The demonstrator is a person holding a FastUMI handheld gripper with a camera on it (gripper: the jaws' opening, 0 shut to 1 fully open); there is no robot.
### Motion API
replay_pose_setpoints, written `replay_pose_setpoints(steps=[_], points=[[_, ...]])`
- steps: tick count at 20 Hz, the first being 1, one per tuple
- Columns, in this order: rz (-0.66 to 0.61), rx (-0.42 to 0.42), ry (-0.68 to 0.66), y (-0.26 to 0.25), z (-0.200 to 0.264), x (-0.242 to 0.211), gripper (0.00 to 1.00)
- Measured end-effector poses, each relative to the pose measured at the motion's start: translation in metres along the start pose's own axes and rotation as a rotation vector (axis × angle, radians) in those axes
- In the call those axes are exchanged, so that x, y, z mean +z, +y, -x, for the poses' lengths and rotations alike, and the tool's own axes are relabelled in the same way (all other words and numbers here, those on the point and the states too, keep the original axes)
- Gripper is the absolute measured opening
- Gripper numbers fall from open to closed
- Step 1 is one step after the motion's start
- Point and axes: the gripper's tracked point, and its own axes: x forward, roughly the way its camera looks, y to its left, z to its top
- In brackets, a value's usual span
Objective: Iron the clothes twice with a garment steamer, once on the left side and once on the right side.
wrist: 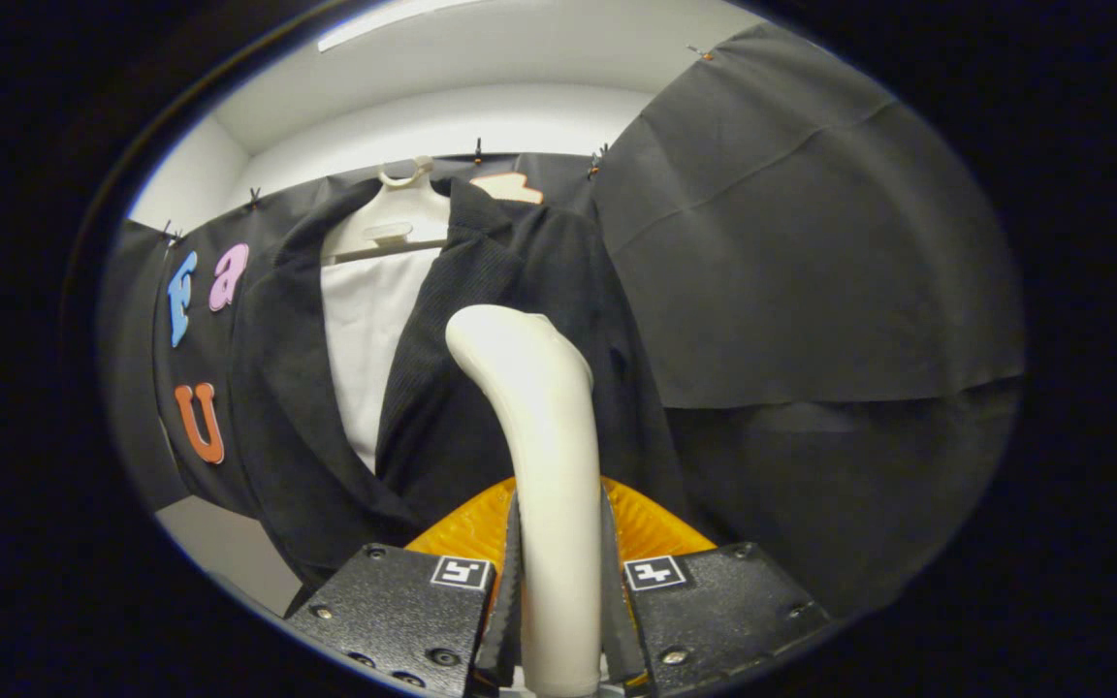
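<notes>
Gripper [558, 620] clamped on steamer [539, 436], jacket [462, 417] just ahead.

Both fingers [510, 601] press the steamer's handle from either side; handle stands upright between them and bends forward at the top toward the jacket. Steamer head sits over the jacket's right front panel, contact or gap cannot tell. Dark jacket hangs open on a pale hanger [394, 218] beyond the fingers, white shirt [365, 330] showing between the lapels, left of the steamer. Orange ribbed piece [655, 528] sits just behind the handle, at the finger bases. Black cloth wall [811, 271] behind and to the right of the jacket; white wall [442, 116] above it, ceiling light strip [394, 21] higher up.
</notes>
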Motion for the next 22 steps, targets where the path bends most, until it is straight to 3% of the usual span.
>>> replay_pose_setpoints(steps=[16,22], points=[[0.024,-0.070,0.158,0.000,0.023,-0.092,0.37],[0.014,-0.157,0.207,-0.004,0.039,-0.115,0.37]])
